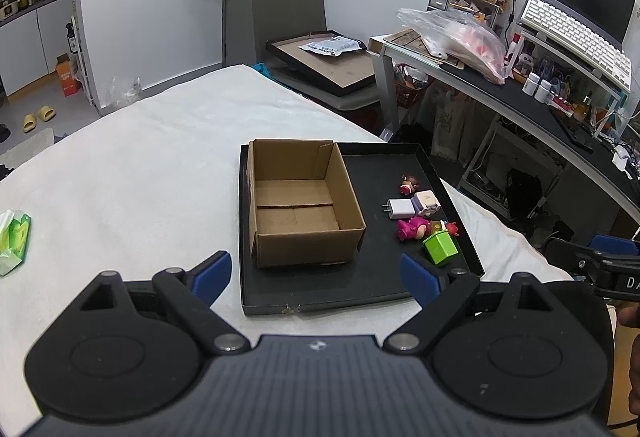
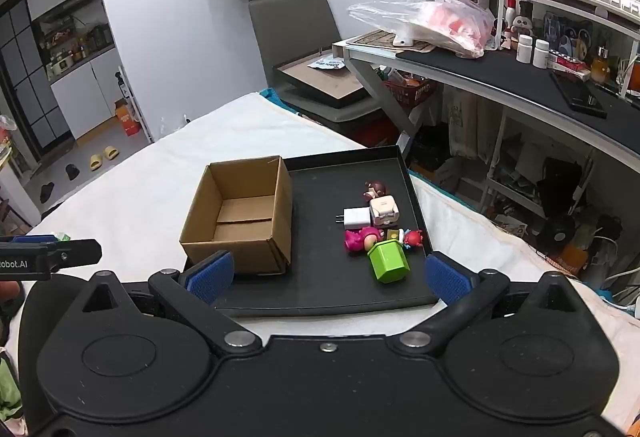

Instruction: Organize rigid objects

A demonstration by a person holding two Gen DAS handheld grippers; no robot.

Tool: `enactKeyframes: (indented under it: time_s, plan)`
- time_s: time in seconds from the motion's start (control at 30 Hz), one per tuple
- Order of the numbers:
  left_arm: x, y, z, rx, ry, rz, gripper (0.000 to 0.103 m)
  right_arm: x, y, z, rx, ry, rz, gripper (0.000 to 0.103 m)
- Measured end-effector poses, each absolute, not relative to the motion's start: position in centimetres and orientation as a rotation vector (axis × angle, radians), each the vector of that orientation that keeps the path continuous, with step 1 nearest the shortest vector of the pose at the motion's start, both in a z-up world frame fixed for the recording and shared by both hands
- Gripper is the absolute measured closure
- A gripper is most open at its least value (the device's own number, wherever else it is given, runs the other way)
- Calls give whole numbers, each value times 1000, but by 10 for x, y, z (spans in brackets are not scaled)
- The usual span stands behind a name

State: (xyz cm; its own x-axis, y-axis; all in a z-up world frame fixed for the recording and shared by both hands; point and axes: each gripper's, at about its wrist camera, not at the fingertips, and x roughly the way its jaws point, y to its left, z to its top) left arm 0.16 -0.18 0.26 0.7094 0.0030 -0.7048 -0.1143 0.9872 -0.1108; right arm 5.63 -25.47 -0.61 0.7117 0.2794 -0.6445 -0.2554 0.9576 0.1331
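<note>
A black tray (image 1: pixel 360 285) (image 2: pixel 328 289) lies on a white-covered bed. An open, empty cardboard box (image 1: pixel 300 197) (image 2: pixel 240 217) stands on the tray's left half. On the right half lie a green block (image 1: pixel 440 247) (image 2: pixel 388 261), a pink plush-like figure (image 1: pixel 412 228) (image 2: pixel 362 239), a white charger plug (image 1: pixel 400 208) (image 2: pixel 356 217), a pale cube toy (image 1: pixel 426 201) (image 2: pixel 384 211) and a small brown-haired figure (image 1: pixel 409 184) (image 2: pixel 375 190). My left gripper (image 1: pixel 316 277) hovers open before the tray's near edge. My right gripper (image 2: pixel 330 275) is open too, nothing between its fingers.
A green tissue pack (image 1: pixel 14 237) lies on the bed at the left. A cluttered desk (image 1: pixel 520 93) (image 2: pixel 500 77) with keyboard and plastic bag stands to the right. A grey chair (image 1: pixel 304 37) holding a flat box is beyond the bed.
</note>
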Motion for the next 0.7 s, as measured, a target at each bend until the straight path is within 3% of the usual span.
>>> enactKeyframes:
  time_s: [0.7]
  plan:
    - [0,-5,2,-148,780,59,13,56,-257,-5,25,713,285,0]
